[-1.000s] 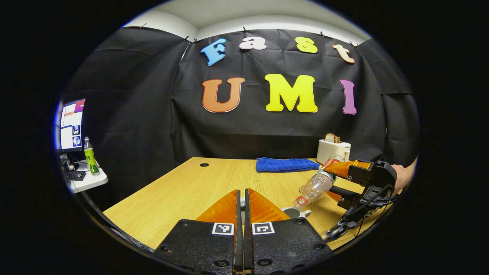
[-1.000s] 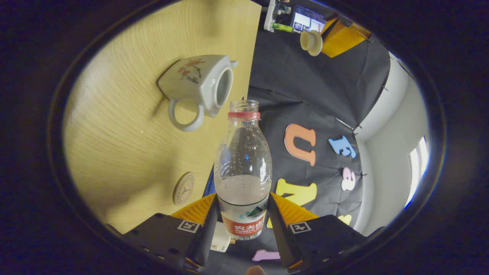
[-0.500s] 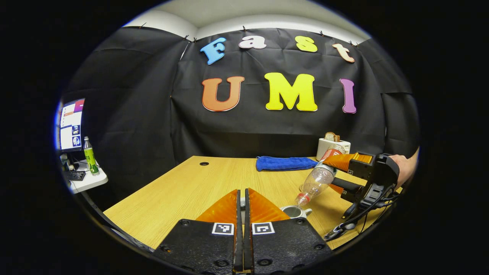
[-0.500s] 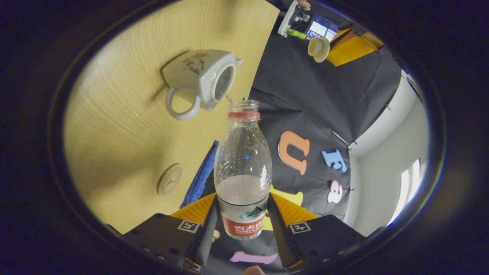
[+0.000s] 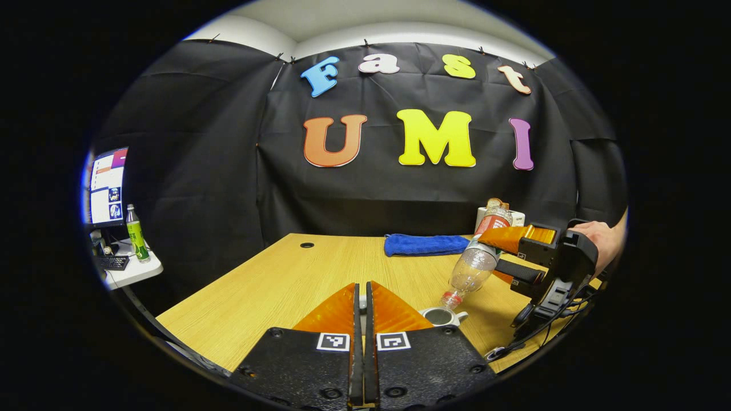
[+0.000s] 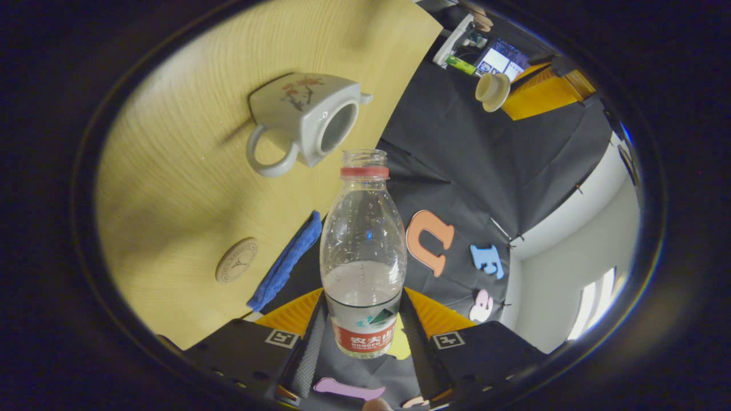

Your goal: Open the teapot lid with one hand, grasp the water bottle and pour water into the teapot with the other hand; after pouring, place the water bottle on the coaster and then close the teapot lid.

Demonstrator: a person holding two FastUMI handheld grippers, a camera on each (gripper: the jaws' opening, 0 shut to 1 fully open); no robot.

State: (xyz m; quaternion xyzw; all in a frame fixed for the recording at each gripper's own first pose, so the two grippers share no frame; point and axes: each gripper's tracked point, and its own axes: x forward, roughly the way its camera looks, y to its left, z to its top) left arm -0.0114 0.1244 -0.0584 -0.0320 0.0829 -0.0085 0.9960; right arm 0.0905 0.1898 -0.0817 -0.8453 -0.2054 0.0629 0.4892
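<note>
Big wooden table across the booth, seen again in the right gripper view. Blue cloth lying flat at the far side of the table, also seen at. White toaster behind the cloth, partly hidden.

Right gripper clamped on the water bottle, one finger pressing each side of the label near the bottom. Bottle lying straight out along the fingers, open neck pointing away, no cap on. Some water sitting low in the bottle by the label. From the left gripper view, same gripper held by a hand, bottle tilted neck-down, mouth just above the teapot.

Teapot standing on the table, top open, ring handle on one side, flower picture on its wall.

Left gripper pinched tight, fingers almost touching. Teapot lid held at its tips, seen from far off.

Round coaster flat on the table, near the cloth, well apart from the teapot.
</note>
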